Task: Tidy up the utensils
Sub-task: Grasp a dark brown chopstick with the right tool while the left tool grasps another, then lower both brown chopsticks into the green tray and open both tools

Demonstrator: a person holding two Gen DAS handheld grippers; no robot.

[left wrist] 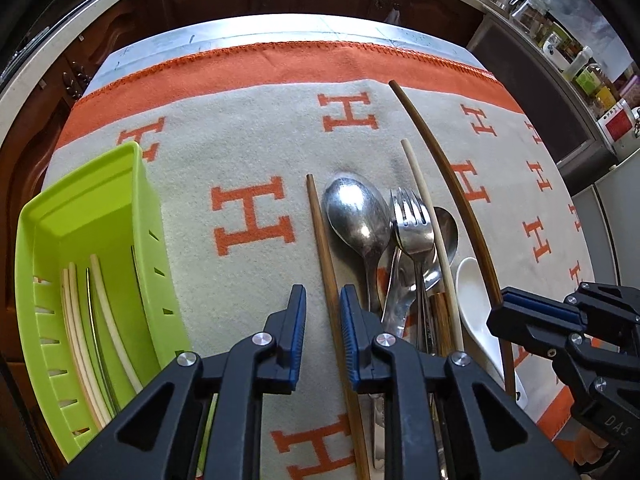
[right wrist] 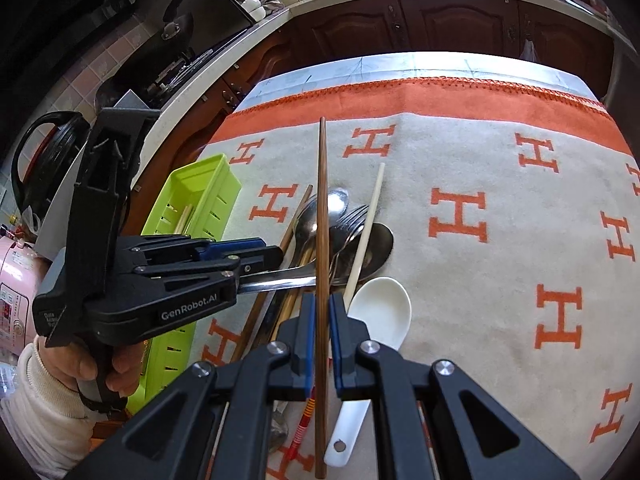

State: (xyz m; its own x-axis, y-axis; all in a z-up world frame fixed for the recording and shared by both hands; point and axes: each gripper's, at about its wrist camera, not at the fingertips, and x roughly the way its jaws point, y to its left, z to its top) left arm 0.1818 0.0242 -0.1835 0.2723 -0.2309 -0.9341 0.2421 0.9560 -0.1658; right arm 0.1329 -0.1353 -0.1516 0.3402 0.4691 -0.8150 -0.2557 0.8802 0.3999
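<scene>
A grey blanket (left wrist: 248,152) with orange H letters and an orange border covers the tabletop and fills the middle of both views. At the left edge of the left wrist view lies a green basket (left wrist: 100,208) with pale chopsticks (left wrist: 106,312) inside it. The left tool (left wrist: 323,304), at bottom centre, has its jaws narrowly apart on either side of a brown chopstick (left wrist: 320,232) lying on the blanket; whether they touch it cannot be told. The right tool (right wrist: 319,312) grips a dark wooden chopstick (right wrist: 322,200) that runs up the middle of the right wrist view. Right of centre in the left view sit a large metal spoon (left wrist: 356,212), a fork (left wrist: 412,220), a cream chopstick (left wrist: 424,208) and a white ceramic spoon (left wrist: 476,296).
</scene>
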